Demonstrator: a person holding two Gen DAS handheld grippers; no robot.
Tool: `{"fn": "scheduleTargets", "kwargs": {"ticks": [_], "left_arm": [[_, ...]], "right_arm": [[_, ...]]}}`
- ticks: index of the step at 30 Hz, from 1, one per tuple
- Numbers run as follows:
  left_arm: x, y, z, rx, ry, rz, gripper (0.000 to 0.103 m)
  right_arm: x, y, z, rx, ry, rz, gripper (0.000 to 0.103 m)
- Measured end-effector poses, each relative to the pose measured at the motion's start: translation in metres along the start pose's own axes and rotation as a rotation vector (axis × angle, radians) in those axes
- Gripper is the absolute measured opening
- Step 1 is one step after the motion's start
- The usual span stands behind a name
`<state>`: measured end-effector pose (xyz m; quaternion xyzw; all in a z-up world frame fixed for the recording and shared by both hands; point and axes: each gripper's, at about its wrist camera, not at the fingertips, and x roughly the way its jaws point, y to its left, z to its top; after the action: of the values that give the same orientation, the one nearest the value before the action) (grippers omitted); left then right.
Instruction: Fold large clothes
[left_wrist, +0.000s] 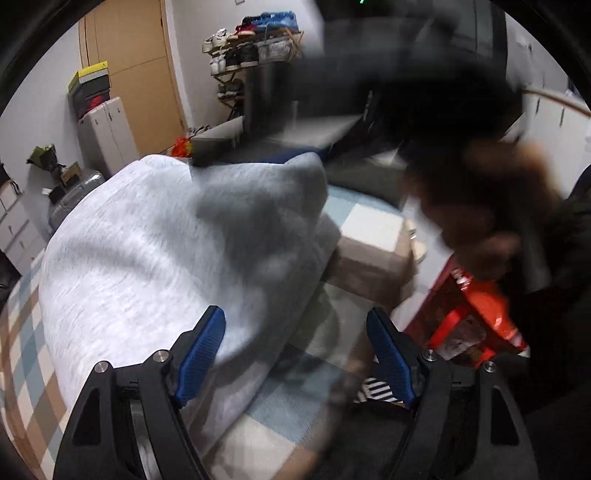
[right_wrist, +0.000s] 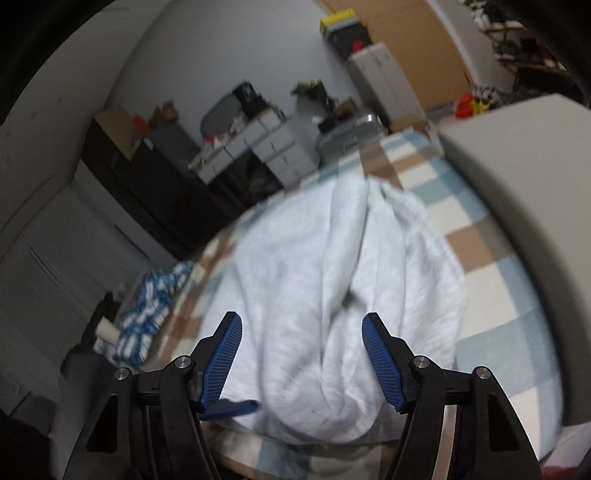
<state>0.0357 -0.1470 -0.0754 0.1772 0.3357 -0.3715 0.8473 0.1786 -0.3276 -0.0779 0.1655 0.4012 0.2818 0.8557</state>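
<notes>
1. The grey sweatshirt (left_wrist: 177, 251) lies bunched in loose lengthwise folds on the checked bedspread (right_wrist: 491, 280).
2. Risk: the heaped layers may slide apart or crease unevenly if one edge is pulled alone, since the cloth sits unsecured.
3. The left gripper (left_wrist: 295, 354) stands wide open, empty, beside the garment's edge.
4. The right gripper (right_wrist: 302, 358) stands open, its fingers (right_wrist: 380, 362) either side of the near fold, not pinching it.

garment (right_wrist: 332, 288) on blanket (right_wrist: 480, 236), pillow (right_wrist: 517, 221) right (bed's edge)
</notes>
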Motion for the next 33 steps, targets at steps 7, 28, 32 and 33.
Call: {"fn": "scheduleTargets", "kwargs": {"ticks": [7,28,32,33], "left_arm": [[-0.043,0.045,-0.005,-0.174,-0.12,0.053,0.075],[-0.032,0.071,-0.034,-0.158,-0.081,0.127,0.075],[-0.026,0.075,-0.045,-0.186,-0.017,0.148,0.075],[-0.027,0.078,-0.047,-0.214,-0.007,0.134,0.075]], "right_arm": [[0.013,-0.019,-0.011,-0.026,0.097,-0.057,0.066],[-0.017,-0.038,0.004,0.341,-0.271,0.359,0.012],[0.009,-0.056,-0.007,0.365,-0.164,0.092,0.012],[0.009,-0.058,-0.008,0.367,-0.168,0.092,0.013]]}}
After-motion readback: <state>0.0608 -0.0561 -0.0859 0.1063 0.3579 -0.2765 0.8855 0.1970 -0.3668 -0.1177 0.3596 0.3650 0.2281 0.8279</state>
